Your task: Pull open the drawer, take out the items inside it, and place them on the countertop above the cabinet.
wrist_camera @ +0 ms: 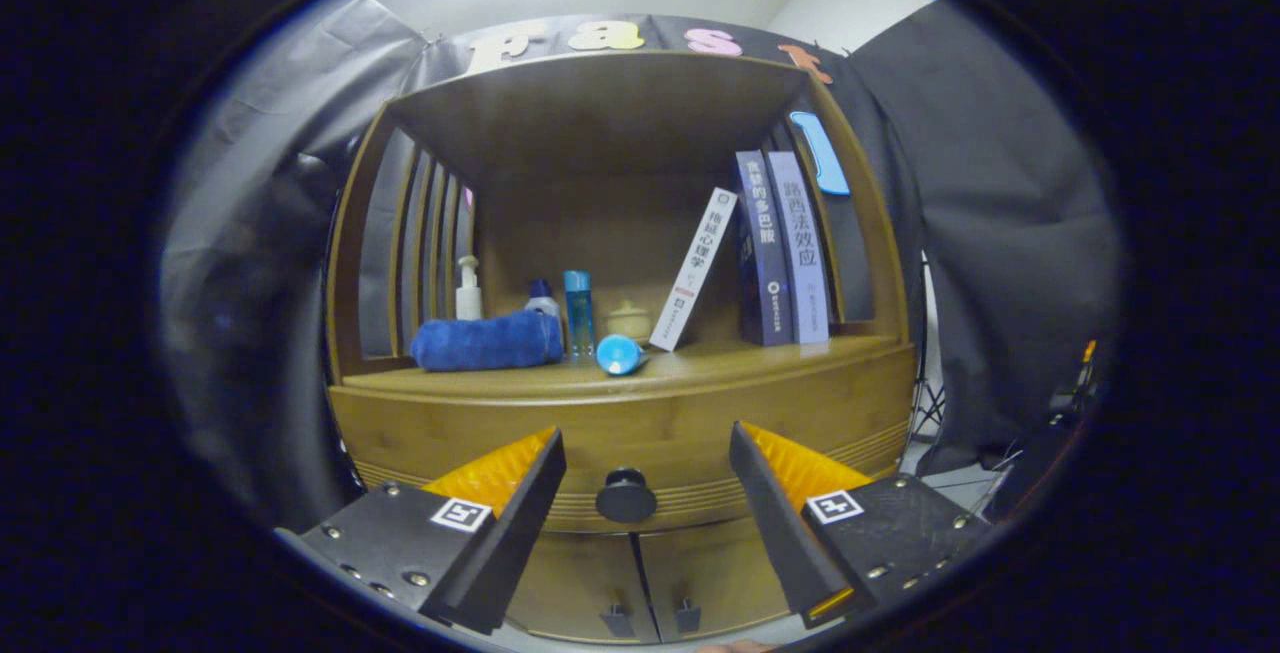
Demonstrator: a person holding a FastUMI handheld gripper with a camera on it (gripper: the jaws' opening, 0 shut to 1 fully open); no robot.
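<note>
A wooden cabinet stands straight ahead with its drawer (640, 433) closed. The drawer's round dark knob (626, 496) sits between my two fingers and a little beyond their tips. My gripper (645, 453) is open with nothing in it, level with the drawer front. Above the drawer runs the wooden countertop (760, 358). What lies inside the drawer is hidden.
On the countertop lie a rolled blue towel (487, 341), a blue cup on its side (620, 354), several small bottles (578, 311) and a small jar (628, 319). Three books (780, 248) stand at its right. Two small cabinet doors (640, 583) sit below the drawer.
</note>
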